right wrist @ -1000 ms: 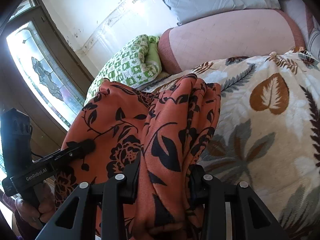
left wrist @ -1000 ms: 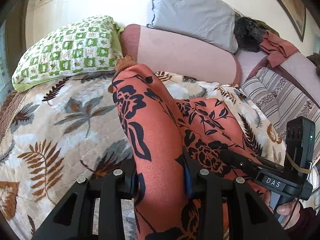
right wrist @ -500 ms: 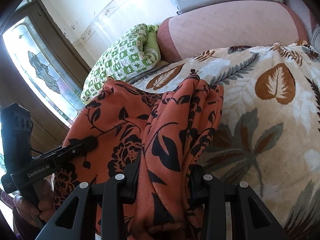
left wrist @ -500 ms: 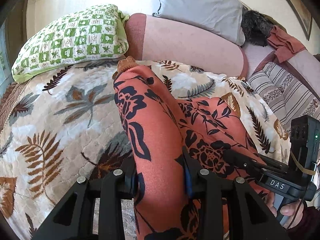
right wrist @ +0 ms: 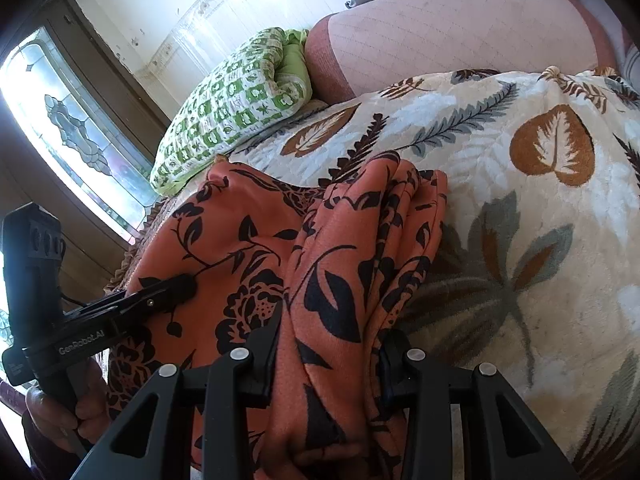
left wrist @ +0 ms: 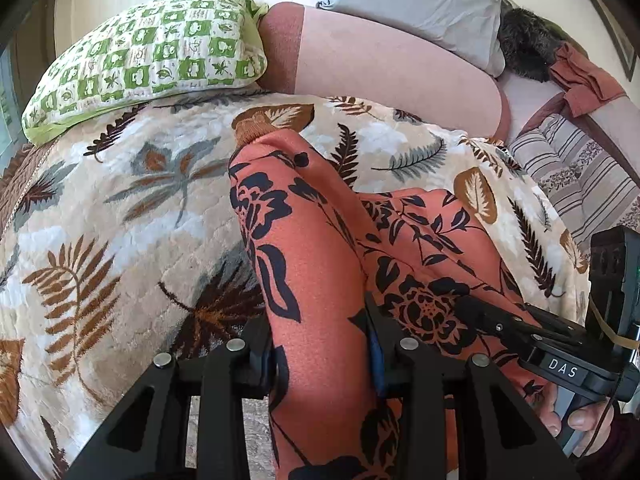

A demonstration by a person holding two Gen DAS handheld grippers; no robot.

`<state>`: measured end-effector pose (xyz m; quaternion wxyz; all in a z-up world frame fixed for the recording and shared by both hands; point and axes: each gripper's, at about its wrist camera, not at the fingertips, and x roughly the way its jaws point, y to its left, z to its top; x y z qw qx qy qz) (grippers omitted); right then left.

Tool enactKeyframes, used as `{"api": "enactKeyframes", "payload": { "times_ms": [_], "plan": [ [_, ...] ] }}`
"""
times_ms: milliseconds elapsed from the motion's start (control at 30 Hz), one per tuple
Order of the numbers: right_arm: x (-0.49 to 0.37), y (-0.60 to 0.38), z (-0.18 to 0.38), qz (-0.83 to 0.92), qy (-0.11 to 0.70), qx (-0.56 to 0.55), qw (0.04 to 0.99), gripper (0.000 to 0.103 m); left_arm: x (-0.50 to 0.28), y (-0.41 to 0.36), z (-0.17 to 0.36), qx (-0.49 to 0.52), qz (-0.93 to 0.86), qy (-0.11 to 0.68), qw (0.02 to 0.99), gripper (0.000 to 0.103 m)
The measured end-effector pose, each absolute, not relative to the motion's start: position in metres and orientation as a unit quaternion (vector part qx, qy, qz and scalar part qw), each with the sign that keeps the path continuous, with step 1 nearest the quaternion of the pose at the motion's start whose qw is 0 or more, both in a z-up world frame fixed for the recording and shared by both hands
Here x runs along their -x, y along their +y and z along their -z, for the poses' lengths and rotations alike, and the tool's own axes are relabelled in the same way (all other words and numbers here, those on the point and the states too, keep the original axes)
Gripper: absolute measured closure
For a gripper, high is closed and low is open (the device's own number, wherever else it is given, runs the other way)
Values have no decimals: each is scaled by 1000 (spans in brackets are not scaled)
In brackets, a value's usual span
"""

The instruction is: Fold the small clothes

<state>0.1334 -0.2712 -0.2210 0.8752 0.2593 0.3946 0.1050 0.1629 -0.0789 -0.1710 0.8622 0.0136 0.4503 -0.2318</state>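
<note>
Left wrist view: an orange garment with a black flower print (left wrist: 320, 264) is clamped between the two jaws of the left gripper (left wrist: 322, 344), a thick bunched fold filling the whole gap and running forward from the jaws to a brown ribbed cuff (left wrist: 250, 130) that lies on the leaf-patterned blanket (left wrist: 132, 200). To the right of these jaws the rest of the cloth is spread over the blanket, and the right gripper (left wrist: 476, 312) is seen biting into it, held by a hand (left wrist: 580, 420). In the right wrist view the same garment (right wrist: 340, 264) is pinched as a pleated bundle between the right gripper's (right wrist: 328, 344) jaws, which are closed on it; the cloth sags left of them toward the left gripper (right wrist: 182, 286). Ahead of both jaws a green checked pillow (left wrist: 156, 52) and a pink bolster (left wrist: 392, 60) are set at the blanket's far edge, with a grey pillow (left wrist: 416, 0) behind.
</note>
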Motion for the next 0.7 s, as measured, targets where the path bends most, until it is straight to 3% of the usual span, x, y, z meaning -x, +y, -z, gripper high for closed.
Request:
{"api": "enactKeyframes", "payload": {
  "times_ms": [467,700],
  "plan": [
    [-138,-275,233,-100,423,-270,859,61,-171,-77,187,-22,208,472,856,57],
    [-141,-279,237,-99,435,-280,850,53,-174,-74,192,-36,184,477,859,42]
  ]
}}
